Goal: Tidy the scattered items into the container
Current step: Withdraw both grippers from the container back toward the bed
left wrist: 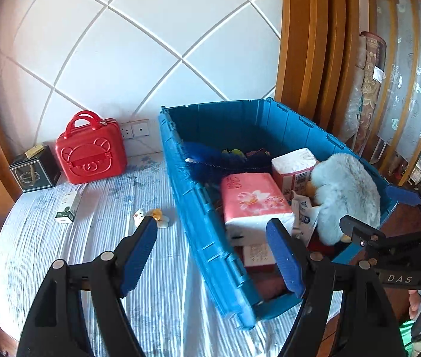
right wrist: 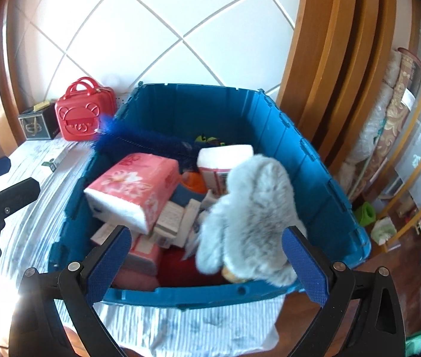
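Several things are already lying in the bin [right wrist: 314, 160], and the grey plush [right wrist: 252, 220] is sitting on top of the pile at its near right corner, leaning against the near wall, which I take to be why it is staying put rather than sliding down among the boxes. Its long axis is running from the near rim up and away toward the far wall, with the yellowish end [right wrist: 232, 273] pointing down at me. Beside it the pink tissue pack [right wrist: 133, 190] is lying tilted on the heap, long side slanting from the bin's left wall toward the middle, and a blue brush [right wrist: 139, 142] is resting across the left rim, its tip poking out over the cloth. My right gripper [right wrist: 210, 264] is hovering at the near rim with its jaws spread wide and nothing between them, the plush just beyond. My left gripper [left wrist: 213, 255] is likewise released and empty, straddling the bin's left wall. Out on the striped cloth [left wrist: 91, 238] a small white-and-yellow piece [left wrist: 154, 217] is lying just past my left finger, and a small carton [left wrist: 69, 206] is lying farther off; I judge these are what remain to collect. A red case [left wrist: 91, 148] and a dark box [left wrist: 34, 168] are standing against the wall.
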A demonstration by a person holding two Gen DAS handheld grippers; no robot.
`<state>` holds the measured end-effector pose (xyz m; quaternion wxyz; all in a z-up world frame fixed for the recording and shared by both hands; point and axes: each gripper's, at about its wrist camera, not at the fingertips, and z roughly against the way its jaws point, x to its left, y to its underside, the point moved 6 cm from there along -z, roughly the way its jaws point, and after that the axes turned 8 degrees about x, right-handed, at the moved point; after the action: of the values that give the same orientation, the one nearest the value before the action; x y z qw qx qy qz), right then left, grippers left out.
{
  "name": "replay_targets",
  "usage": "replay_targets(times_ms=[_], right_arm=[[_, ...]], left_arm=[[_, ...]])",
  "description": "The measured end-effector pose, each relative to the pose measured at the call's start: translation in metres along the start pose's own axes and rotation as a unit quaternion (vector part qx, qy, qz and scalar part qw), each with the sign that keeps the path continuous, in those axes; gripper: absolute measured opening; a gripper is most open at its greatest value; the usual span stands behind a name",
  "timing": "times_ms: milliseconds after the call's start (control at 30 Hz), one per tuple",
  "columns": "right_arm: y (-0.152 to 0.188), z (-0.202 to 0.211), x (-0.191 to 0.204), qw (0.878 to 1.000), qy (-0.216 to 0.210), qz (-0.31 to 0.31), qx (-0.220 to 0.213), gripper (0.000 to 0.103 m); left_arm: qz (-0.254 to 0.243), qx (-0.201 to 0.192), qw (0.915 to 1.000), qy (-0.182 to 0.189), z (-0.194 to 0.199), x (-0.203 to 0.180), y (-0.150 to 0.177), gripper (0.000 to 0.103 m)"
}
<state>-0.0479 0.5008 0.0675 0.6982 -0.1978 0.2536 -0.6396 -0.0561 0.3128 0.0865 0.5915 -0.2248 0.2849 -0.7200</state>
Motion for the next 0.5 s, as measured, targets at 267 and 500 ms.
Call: replay_targets(times_ms=[267,500], right_arm=[[0.017,0.022,0.098,1.000,-0.015,0.005,-0.002,0.102],[-0.005,0.013,0.169,0.998,-0.028,0.048,-0.008,0.102]], left_arm=[[0.007,0.020,0.9998,0.000,0.015,0.081,0.045,0.075],[0.040,0.018,0.9989,-0.016,0.007,0.142,0.050,0.075]])
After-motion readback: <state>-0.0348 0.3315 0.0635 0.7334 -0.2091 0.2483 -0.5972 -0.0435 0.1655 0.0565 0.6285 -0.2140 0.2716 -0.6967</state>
